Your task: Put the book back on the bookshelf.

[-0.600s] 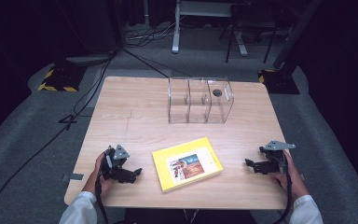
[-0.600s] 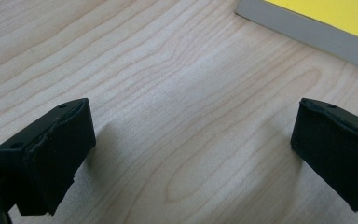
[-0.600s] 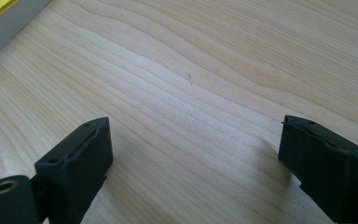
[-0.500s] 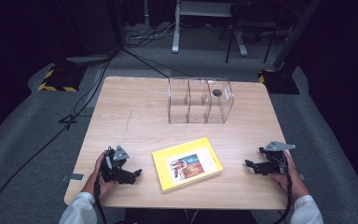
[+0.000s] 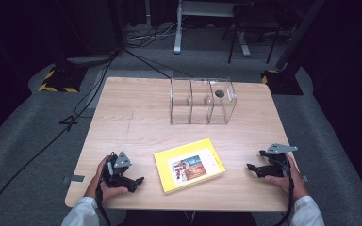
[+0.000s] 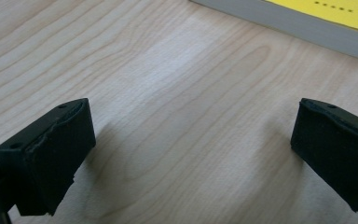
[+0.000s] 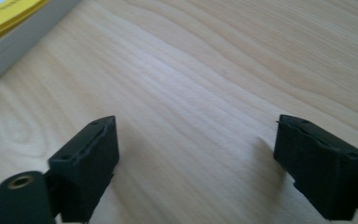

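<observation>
A yellow book (image 5: pixel 189 164) with a picture on its cover lies flat near the table's front edge, between both hands. To its left my left gripper (image 5: pixel 135 181) rests low on the wood, open, jaws pointing toward the book. The book's grey page edge (image 6: pixel 289 22) crosses the top of the left gripper view beyond the open left gripper (image 6: pixel 193 154). At the front right my right gripper (image 5: pixel 251 167) sits open, pointing left at the book. In the right gripper view a corner of the book (image 7: pixel 14 32) shows at upper left, beyond the open right gripper (image 7: pixel 196 163). Nothing lies between either pair of jaws.
A clear plastic organizer (image 5: pixel 201 100) with three compartments stands at the back middle of the wooden table (image 5: pixel 136 113); a small dark round thing (image 5: pixel 219 93) shows at its right compartment. Cables (image 5: pixel 52 136) run over the grey floor at the left.
</observation>
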Available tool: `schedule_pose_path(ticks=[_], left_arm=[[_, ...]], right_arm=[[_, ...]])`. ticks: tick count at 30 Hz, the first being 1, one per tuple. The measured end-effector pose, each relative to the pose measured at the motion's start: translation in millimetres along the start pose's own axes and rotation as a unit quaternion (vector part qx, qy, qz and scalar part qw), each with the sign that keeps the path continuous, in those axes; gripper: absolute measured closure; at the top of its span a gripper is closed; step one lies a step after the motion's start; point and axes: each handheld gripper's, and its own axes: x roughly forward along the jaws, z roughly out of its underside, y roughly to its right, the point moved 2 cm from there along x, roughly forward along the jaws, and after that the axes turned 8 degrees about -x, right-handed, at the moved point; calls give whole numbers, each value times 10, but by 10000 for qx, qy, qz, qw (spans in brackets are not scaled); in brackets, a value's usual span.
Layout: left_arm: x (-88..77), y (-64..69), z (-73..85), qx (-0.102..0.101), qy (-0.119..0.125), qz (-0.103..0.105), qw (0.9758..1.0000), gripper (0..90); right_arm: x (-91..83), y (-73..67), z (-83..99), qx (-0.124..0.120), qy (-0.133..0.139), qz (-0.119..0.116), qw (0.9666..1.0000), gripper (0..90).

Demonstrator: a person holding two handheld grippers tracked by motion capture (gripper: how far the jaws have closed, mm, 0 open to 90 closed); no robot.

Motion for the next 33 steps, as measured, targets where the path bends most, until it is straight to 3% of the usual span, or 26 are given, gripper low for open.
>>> schedule_pose_path(ticks=[8, 15, 24, 28, 31, 33], left_arm=[[75, 142, -64, 23, -18, 63, 10000, 2], [126, 170, -114, 87, 3, 121, 9999, 2], [148, 183, -140, 149, -8, 152, 9998, 2], [148, 182, -140, 156, -10, 150, 9998, 2], [152, 188, -143, 144, -14, 169, 9998, 2], [162, 195, -156, 181, -29, 181, 9997, 1]], right_arm=[[16, -298, -151, -637, -162, -462, 9968, 273], [102, -612, -384, -1300, -430, -912, 9864, 407], [269, -765, -664, -1537, -863, -1342, 9751, 592], [297, -785, -720, -1594, -992, -1383, 9724, 619], [297, -802, -727, -1566, -1012, -1370, 9729, 627], [297, -802, -735, -1675, -1068, -1468, 9690, 625]])
